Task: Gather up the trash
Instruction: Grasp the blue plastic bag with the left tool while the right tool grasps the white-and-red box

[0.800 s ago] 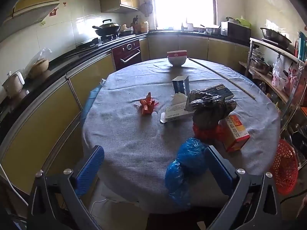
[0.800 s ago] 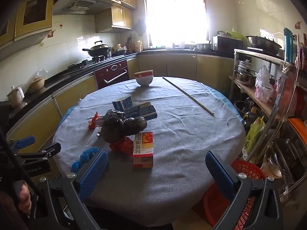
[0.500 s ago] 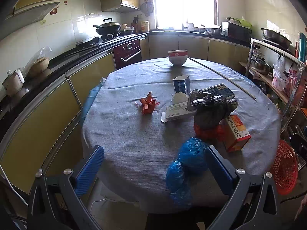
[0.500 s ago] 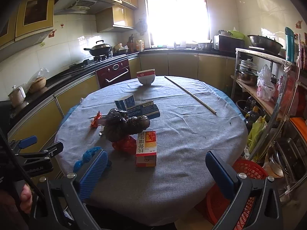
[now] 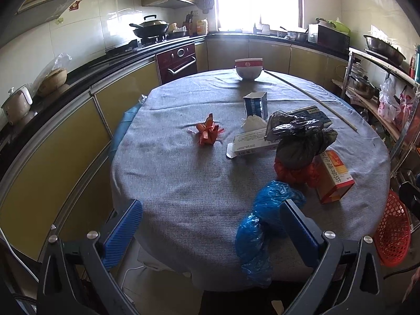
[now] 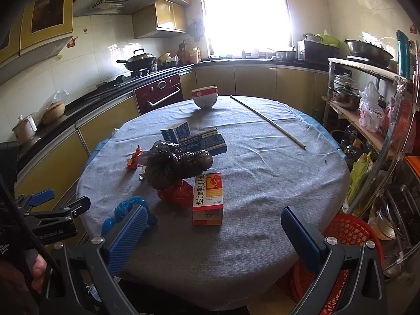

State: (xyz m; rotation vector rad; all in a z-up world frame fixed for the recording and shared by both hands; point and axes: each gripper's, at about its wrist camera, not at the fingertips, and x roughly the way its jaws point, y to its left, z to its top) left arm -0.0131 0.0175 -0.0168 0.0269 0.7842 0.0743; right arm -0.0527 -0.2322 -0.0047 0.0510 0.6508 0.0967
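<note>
Trash lies on a round table under a grey cloth (image 5: 168, 178): a blue plastic bag (image 5: 262, 225) at the near edge, a black bag (image 5: 299, 141) over a red bag (image 5: 291, 174), an orange carton (image 5: 333, 176), a white box (image 5: 252, 143), a red wrapper (image 5: 207, 132) and a small blue carton (image 5: 256, 103). My left gripper (image 5: 214, 232) is open, low over the near edge, its right finger beside the blue bag. My right gripper (image 6: 214, 239) is open in front of the orange carton (image 6: 208, 198), nothing between its fingers.
A red mesh basket (image 6: 346, 236) stands on the floor right of the table. A bowl (image 6: 204, 97) and a long thin stick (image 6: 267, 122) lie at the far side. Counters with a stove (image 5: 149, 39) curve along the left; a metal shelf rack (image 6: 372, 120) crowds the right.
Both views have crept slightly closer to the table and its trash. Both grippers stay open and nothing has been picked up.
</note>
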